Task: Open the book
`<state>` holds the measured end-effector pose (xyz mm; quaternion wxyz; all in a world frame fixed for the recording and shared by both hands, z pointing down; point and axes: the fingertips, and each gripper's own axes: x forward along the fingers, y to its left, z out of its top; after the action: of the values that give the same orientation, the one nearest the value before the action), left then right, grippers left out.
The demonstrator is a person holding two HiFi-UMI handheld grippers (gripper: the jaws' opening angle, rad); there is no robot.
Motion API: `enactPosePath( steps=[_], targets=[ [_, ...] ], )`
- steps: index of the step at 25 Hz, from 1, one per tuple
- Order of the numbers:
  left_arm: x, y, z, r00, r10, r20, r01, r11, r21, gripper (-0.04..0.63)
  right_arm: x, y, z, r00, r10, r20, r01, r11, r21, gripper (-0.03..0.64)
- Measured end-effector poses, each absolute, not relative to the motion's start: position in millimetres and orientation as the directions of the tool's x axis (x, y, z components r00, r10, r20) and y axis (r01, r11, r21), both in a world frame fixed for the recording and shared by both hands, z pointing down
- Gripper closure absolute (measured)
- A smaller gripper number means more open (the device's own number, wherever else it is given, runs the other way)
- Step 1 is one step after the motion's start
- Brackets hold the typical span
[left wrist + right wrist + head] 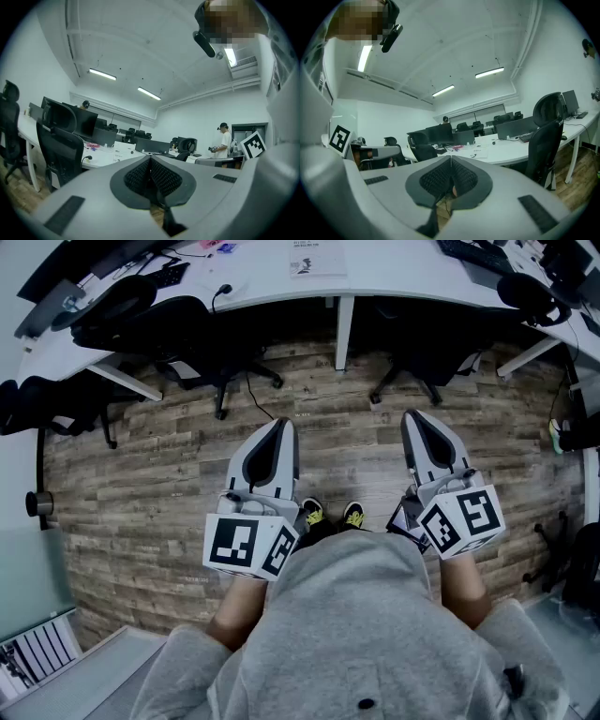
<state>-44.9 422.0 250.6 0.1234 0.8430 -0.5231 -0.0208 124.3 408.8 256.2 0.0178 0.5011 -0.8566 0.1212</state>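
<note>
A white book (317, 257) lies flat on the long white desk (394, 282) at the far side, well beyond both grippers. It shows small on the desk in the left gripper view (123, 149) and in the right gripper view (480, 151). My left gripper (284, 423) is held over the wooden floor, its jaws pressed together with nothing between them (150, 159). My right gripper (412, 415) hangs beside it at about the same height, also shut and empty (451, 158).
Black office chairs (202, 343) (427, 348) stand between me and the desk. Monitors (79, 119) and a keyboard (473, 253) sit on the desks. Another person (226, 140) stands far off at the right. My shoes (330, 514) rest on the plank floor.
</note>
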Motion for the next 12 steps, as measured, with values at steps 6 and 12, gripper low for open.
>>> enactPosePath(
  steps=[6, 12],
  targets=[
    [-55.8, 418.3, 249.9, 0.408, -0.907, 0.108, -0.909, -0.391, 0.146, 0.586, 118.3, 405.5, 257.8, -0.498, -0.856, 0.142, -0.861, 0.469, -0.194, 0.591],
    [-64.4, 412.6, 249.2, 0.411, -0.904, 0.115, -0.907, -0.393, 0.152, 0.586, 110.1, 401.5, 256.4, -0.498, -0.856, 0.138, -0.857, 0.462, -0.228, 0.591]
  ],
)
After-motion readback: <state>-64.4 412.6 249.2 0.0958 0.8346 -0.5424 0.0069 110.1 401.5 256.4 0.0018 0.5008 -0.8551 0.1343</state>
